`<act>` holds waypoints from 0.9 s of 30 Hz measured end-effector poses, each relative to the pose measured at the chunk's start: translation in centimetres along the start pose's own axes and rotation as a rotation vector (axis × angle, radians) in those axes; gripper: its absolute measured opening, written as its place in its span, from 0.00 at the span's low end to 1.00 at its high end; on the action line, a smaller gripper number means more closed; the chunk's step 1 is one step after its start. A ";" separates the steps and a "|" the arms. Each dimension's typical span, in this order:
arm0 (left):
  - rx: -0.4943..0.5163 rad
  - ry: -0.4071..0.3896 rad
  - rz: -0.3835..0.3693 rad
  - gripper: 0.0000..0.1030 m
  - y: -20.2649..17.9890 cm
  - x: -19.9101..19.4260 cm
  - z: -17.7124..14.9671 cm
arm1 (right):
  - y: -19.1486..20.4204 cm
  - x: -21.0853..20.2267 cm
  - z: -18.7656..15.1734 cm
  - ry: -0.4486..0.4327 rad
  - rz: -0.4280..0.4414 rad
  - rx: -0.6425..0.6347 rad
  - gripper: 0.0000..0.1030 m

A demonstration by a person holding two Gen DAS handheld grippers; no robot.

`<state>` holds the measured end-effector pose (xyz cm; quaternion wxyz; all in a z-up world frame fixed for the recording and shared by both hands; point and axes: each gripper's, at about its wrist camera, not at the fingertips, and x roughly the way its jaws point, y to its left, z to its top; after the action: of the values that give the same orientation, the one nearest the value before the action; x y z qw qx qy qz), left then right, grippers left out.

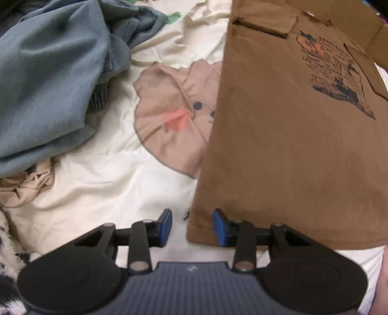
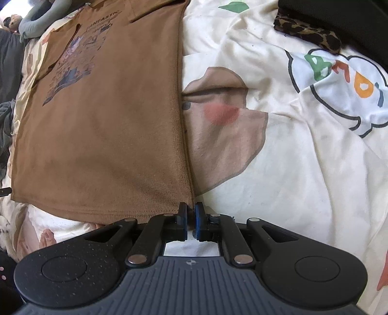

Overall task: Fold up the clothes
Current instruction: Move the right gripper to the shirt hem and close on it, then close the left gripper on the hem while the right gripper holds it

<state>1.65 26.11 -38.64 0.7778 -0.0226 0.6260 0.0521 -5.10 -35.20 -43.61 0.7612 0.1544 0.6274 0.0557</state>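
A brown T-shirt (image 1: 286, 135) with a dark printed graphic lies flat on the bed, its sides folded in to a long rectangle. In the left wrist view my left gripper (image 1: 193, 226) points down at the shirt's near left corner. Its blue pads (image 1: 167, 225) stand apart on either side of the hem corner without pressing it. In the right wrist view the same brown T-shirt (image 2: 109, 126) fills the left half. My right gripper (image 2: 191, 214) is shut on the shirt's near right hem corner, with the pads almost touching around the cloth.
A cream bedsheet (image 1: 101, 184) with cartoon prints lies under everything. A blue-grey garment heap (image 1: 53, 80) and a beige cloth (image 1: 24, 186) sit to the left. Leopard-print fabric (image 2: 308, 31) lies at the far right, and a person's grey sleeve (image 2: 41, 17) at the far left.
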 end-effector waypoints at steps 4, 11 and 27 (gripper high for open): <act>-0.009 0.009 0.034 0.34 -0.1 0.8 -0.3 | -0.3 -0.2 0.3 -0.003 -0.005 0.012 0.03; -0.023 0.017 0.011 0.32 -0.7 1.4 -0.3 | -0.5 -0.3 0.5 -0.001 -0.006 0.007 0.03; 0.128 0.046 -0.051 0.03 -1.5 0.5 -0.4 | 0.6 -0.2 0.7 0.002 -0.023 0.004 0.03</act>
<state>1.50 24.58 -39.28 0.7640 0.0100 0.6450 -0.0086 -4.45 -34.82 -43.11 0.7610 0.1484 0.6299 0.0459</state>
